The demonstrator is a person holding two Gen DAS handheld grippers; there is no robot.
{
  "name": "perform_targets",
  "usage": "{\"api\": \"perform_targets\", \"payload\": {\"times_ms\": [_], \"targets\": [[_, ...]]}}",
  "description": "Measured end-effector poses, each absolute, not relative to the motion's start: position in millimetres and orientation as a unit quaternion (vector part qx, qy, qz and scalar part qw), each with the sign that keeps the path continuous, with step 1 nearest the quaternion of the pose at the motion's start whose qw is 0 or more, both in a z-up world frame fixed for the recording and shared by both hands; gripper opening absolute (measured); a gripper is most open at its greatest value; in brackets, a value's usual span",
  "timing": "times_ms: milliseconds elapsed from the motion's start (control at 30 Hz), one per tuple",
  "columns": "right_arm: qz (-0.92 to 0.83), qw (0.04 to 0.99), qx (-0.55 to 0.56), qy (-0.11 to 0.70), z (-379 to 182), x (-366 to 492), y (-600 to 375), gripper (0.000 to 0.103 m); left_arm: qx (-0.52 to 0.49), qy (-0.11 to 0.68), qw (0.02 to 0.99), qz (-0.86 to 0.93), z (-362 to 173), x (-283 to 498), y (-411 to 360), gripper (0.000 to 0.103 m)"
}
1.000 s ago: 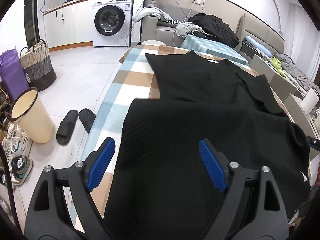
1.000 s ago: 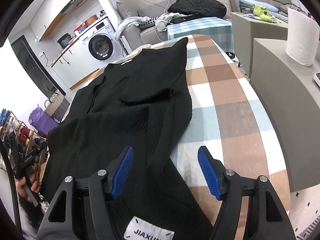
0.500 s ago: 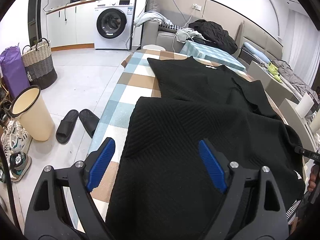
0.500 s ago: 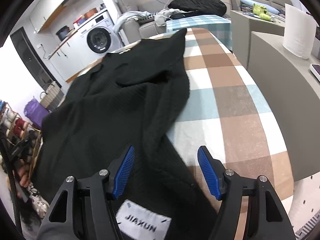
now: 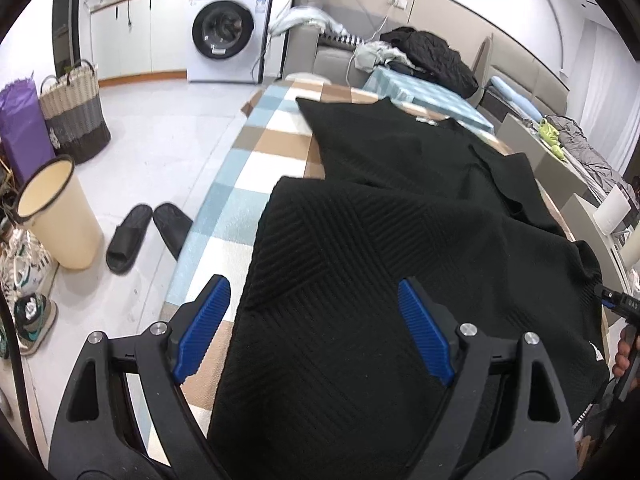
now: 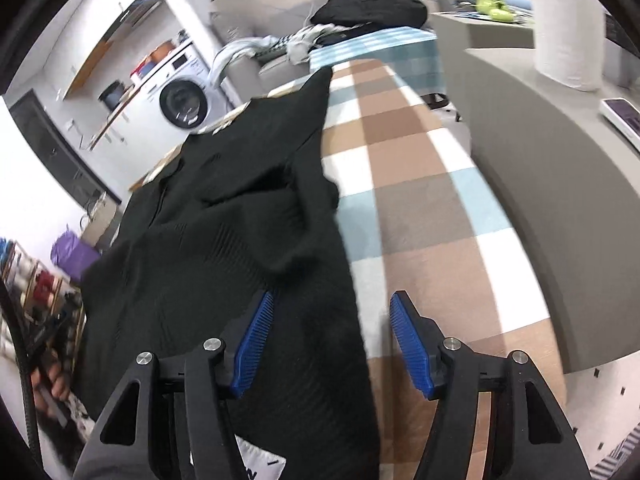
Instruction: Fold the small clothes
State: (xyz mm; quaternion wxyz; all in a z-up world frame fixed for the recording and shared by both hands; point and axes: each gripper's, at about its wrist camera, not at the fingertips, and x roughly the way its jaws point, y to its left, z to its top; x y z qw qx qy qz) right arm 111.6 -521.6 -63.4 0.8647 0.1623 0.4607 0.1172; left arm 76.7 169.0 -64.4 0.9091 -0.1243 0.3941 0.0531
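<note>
black garment (image 5: 400,248) spread on the checked table (image 5: 256,160), both claws over its near edge

the garment lies lengthwise on the table, its far end toward 12 o'clock in the left wrist view and its near part folded over toward the claws. the left claw (image 5: 314,330) is released, jaws spread wide, its left pad over the bare check cloth and its right pad over the knit, neither pressing. the right claw (image 6: 332,346) has just been closing yet is not clenched: the garment's right edge (image 6: 320,320) runs between its blue pads, with a gap at the right pad above the table (image 6: 440,216). a white label (image 6: 260,464) shows at 6 o'clock in the right wrist view. slippers (image 5: 148,236) and a cream bin (image 5: 56,216) stand on the floor at 9 o'clock.
</note>
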Motion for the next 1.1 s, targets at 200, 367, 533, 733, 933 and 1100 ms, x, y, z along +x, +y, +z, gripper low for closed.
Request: {"api": "perform_targets", "payload": {"times_ms": [200, 367, 533, 733, 933, 1100], "targets": [[0.151, 0.863, 0.148, 0.459, -63.7, 110.6, -506.4, 0.062, -0.143, 0.421, 0.894, 0.049, -79.2, 103.0, 177.7, 0.084], [0.154, 0.862, 0.141, 0.463, -66.9, 114.2, -504.1, 0.062, -0.140, 0.443, 0.884, 0.049, -91.1, 128.1, 180.7, 0.084], [0.158, 0.862, 0.138, 0.462, -69.0, 117.1, -501.7, 0.062, -0.150, 0.436, 0.886, 0.042, -95.0, 143.4, 180.8, 0.074], [0.164, 0.867, 0.128, 0.453, -69.4, 117.2, -496.9, 0.040, -0.140, 0.430, 0.891, 0.036, -97.5, 151.2, 174.0, 0.010], [0.165, 0.894, 0.125, 0.398, -57.7, 111.2, -500.9, 0.006, -0.130, 0.389, 0.912, 0.024, -87.1, 131.1, 170.4, 0.003], [0.170, 0.912, 0.152, 0.342, -41.0, 101.8, -515.3, 0.005, -0.131, 0.356, 0.925, 0.013, -69.6, 108.2, 167.4, 0.003]]}}
